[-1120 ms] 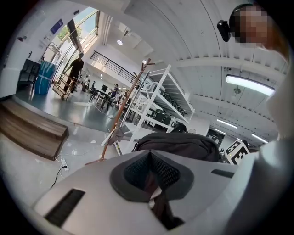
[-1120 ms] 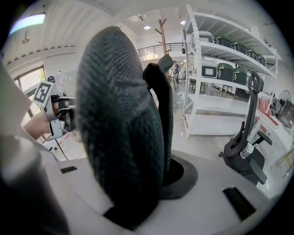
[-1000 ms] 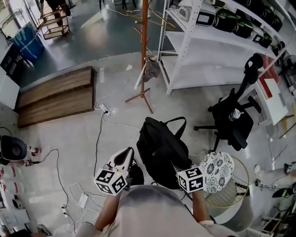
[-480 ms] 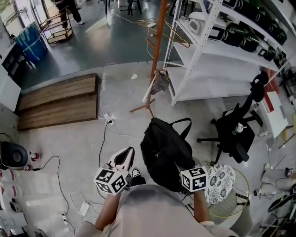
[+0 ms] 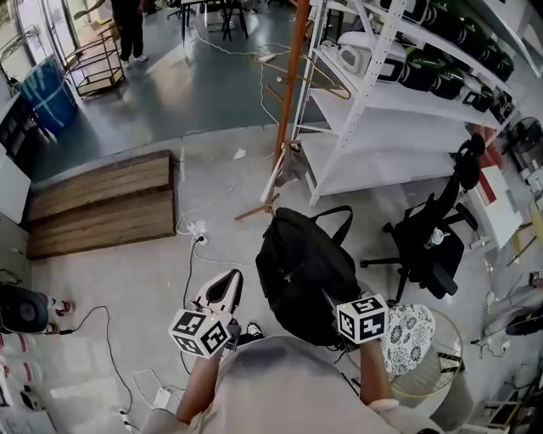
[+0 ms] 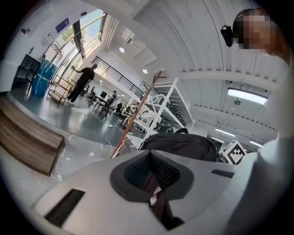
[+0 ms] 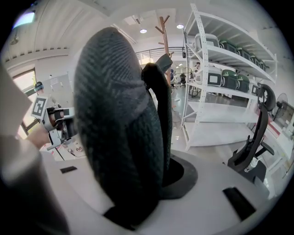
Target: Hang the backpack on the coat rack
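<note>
The black backpack [image 5: 305, 267] hangs in front of me above the floor. My right gripper [image 5: 329, 298] is shut on its padded shoulder strap [image 7: 119, 114], which fills the right gripper view between the jaws. The left gripper [image 5: 222, 286] is beside the bag's left side, apart from it, with its jaws closed together [image 6: 149, 158] and the bag [image 6: 183, 144] showing beyond them. The orange wooden coat rack [image 5: 287, 93] stands ahead by the shelving, with a grey cloth [image 5: 293, 163] low on it. Its top pegs [image 7: 163, 27] show in the right gripper view.
White metal shelving [image 5: 382, 93] with helmets stands right of the rack. A black office chair [image 5: 428, 242] and a wire basket with a patterned disc [image 5: 405, 335] are at the right. A wooden platform [image 5: 102, 199] and floor cables [image 5: 197, 230] lie left. A person [image 5: 127, 25] stands far back.
Both grippers and the backpack have moved forward toward the coat rack; the rack's base and the shelving now sit closer to the bag. Grips are unchanged.
</note>
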Available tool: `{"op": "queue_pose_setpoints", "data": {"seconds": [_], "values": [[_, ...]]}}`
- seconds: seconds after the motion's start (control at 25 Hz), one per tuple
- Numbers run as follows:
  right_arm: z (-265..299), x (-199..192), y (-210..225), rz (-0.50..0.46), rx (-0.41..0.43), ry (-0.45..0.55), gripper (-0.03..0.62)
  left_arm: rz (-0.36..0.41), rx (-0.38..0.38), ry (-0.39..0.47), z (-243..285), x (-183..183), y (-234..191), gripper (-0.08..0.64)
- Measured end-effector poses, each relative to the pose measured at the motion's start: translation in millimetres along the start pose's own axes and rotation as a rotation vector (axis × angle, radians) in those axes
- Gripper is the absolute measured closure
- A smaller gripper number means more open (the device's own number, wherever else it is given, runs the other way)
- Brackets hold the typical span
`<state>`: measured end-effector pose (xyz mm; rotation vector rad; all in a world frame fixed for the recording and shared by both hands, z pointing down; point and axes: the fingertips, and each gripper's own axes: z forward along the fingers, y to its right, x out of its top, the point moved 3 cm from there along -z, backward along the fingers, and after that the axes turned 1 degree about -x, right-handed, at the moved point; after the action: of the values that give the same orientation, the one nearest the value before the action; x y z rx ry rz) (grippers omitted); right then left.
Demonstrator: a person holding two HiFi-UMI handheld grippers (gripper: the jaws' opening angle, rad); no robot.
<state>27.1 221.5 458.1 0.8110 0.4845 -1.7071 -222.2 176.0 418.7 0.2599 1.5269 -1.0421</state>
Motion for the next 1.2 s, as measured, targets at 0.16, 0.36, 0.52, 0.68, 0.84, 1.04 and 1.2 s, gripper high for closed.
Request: {"op": "queue_pose_setpoints", "data": {"seconds": [0.16, 0.36, 0.52, 0.68, 0.84, 1.04, 1.2], "values": [[-7, 28, -1, -0.022, -0.021, 0.047, 0.449, 0.003, -0.013, 0.020, 1, 11, -5, 0.554], [-14, 52, 8, -0.012, -0.029, 0.068, 0.449, -0.008, -0.011, 0.036, 0, 18, -5, 0.554], [-10, 60, 15, -0.006, -0.038, 0.070, 0.449, -0.020, 0.008, 0.031, 0, 14, -10, 0.554], [1, 65, 22, -0.014, -0.032, 0.062, 0.449, -0.024, 0.024, 0.017, 8, 13, -17, 0.554], [19, 71, 33, -0.025, -0.007, 0.042, 0.449, -0.015, 0.033, 0.021, 30, 20, -24, 0.554], [43, 83, 51, -0.034, 0.016, 0.021, 0.449, -0.007, 0.040, 0.020, 64, 32, -33, 0.554], [65, 102, 66, -0.049, 0.029, 0.013, 0.449, -0.001, 0.046, 0.026, 93, 46, -44, 0.554]]}}
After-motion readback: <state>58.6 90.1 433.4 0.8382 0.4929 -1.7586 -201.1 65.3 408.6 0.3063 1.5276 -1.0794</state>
